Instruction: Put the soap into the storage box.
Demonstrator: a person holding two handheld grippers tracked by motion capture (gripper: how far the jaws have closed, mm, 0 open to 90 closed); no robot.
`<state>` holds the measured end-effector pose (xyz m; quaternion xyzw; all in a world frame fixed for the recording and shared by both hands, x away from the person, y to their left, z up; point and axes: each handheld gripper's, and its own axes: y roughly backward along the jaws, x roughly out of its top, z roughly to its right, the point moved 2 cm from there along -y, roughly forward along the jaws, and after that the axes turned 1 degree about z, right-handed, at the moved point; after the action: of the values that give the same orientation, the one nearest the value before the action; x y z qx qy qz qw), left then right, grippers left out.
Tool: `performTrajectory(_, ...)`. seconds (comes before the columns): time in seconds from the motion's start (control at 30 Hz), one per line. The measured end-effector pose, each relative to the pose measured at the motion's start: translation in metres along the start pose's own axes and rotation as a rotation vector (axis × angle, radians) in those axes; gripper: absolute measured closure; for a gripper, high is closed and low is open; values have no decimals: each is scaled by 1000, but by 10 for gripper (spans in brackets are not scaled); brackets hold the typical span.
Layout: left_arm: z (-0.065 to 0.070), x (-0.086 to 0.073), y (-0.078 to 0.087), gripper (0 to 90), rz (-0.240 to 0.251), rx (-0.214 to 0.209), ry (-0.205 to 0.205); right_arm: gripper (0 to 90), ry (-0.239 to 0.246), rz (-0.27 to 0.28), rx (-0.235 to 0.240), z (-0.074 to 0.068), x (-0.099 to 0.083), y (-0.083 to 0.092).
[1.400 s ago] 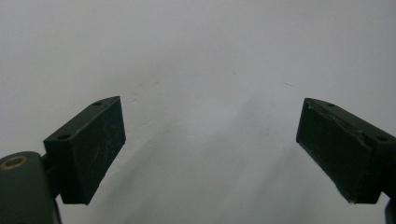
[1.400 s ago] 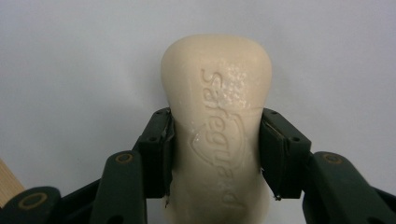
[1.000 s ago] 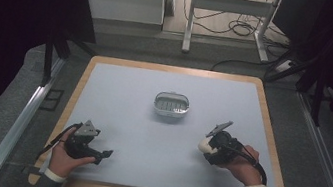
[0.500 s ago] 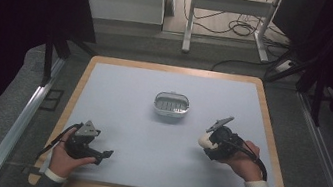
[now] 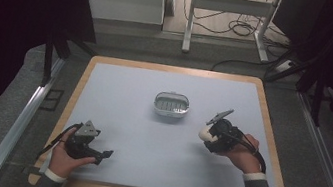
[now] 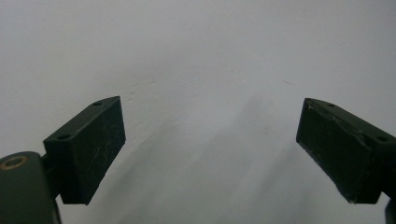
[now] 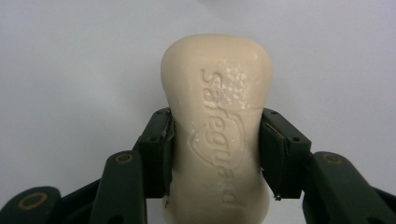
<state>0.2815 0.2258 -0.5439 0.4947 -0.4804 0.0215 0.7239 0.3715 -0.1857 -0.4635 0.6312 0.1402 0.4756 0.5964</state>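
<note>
My high view looks forward and down from above my side of the pale grey table with a light wooden rim (image 5: 100,113), taking in the whole top and the dark floor beyond. My left gripper view sits very close to that same grey surface, looking along two black jaws. My right gripper view also faces the tabletop at close range (a cream, rounded soap bar (image 7: 217,126) shared with the high view (image 5: 205,133) fills its centre).
</note>
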Motion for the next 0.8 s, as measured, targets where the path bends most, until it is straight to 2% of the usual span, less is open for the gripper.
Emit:
performTrajectory(0.47, 0, 0, -2, 86, -8, 2, -5, 495, 2, 15, -3, 9, 7, -3)
performTrajectory(0.8, 0, 0, -1, 85, -5, 3, -4, 494, 6, 26, -4, 17, 18, -6)
